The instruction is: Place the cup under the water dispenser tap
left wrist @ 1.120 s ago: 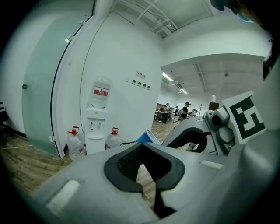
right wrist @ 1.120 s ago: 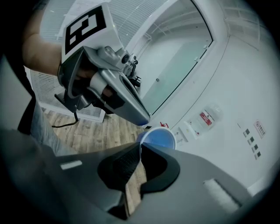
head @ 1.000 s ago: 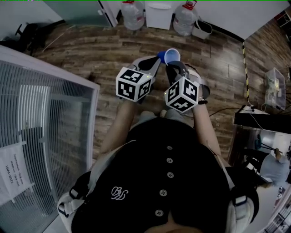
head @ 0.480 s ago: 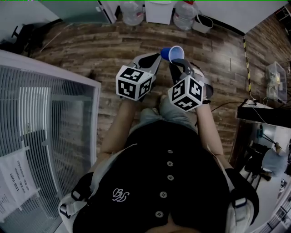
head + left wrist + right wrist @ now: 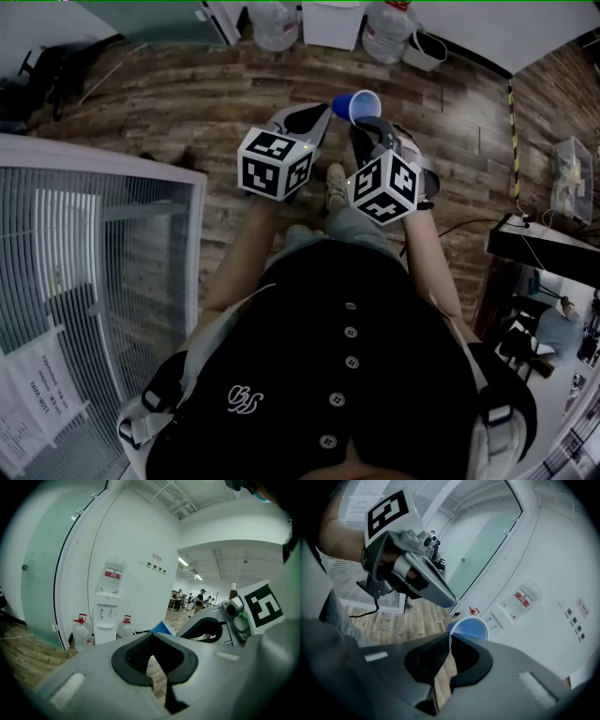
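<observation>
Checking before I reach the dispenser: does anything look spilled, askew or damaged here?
Nothing spilled or damaged. One oddity: the right gripper pinches the blue cup by one side of its rim, not around its body, a thin hold.

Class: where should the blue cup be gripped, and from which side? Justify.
Pinch the blue cup by its thin rim wall, from the open mouth, one pad inside, one outside, as the right tongs do now; the wide body looks harder to span.
</observation>
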